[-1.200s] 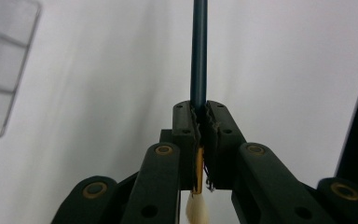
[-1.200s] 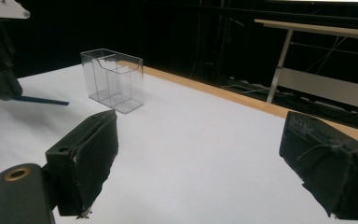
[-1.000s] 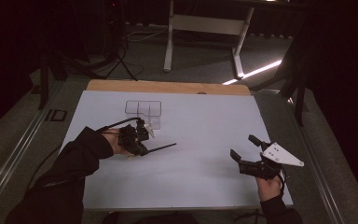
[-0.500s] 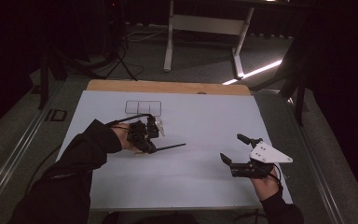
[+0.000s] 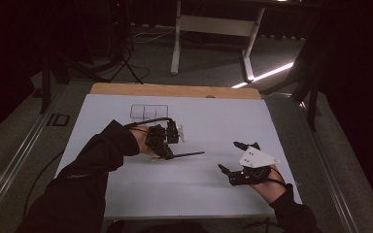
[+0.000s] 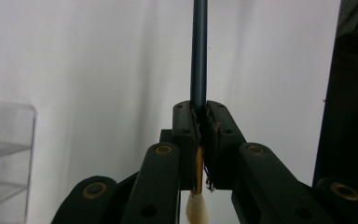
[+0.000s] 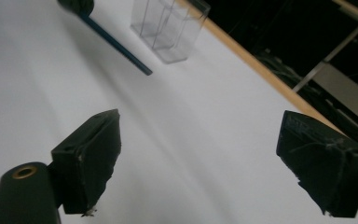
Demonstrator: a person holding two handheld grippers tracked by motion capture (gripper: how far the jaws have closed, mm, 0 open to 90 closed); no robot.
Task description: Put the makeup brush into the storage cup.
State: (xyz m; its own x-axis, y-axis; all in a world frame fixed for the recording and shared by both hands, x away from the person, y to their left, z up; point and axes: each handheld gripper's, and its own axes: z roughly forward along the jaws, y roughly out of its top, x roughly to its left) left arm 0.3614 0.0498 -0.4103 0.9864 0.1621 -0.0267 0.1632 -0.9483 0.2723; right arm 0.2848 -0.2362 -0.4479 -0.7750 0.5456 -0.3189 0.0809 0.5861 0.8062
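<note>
the left gripper (image 5: 167, 145) is positioned over the middle-left area of the white worktop (image 5: 213, 208), with its fingers (image 6: 189, 126) clenched on a thin dark blue paintbrush (image 6: 199, 56). in the left gripper view the paintbrush handle runs straight up from between the two black pads, and its pale bristle tip (image 6: 196, 210) hangs out below them, next to a yellowish ferrule section. in the high view the handle (image 5: 189, 154) projects from the gripper toward the worktop centre, roughly level above the surface. a clear plastic compartment organiser (image 5: 148, 111) stands on the worktop just beyond the left gripper, near the wooden far edge (image 5: 175, 91). the right gripper (image 5: 238, 158), carrying a grey three-cornered plate, is held over the right-hand area of the worktop, well apart from the left gripper; its fingers (image 7: 91, 149) are released, spread wide with nothing between them. in the right gripper view the blue handle (image 7: 116, 45) and the clear organiser (image 7: 170, 28) lie ahead.
</note>
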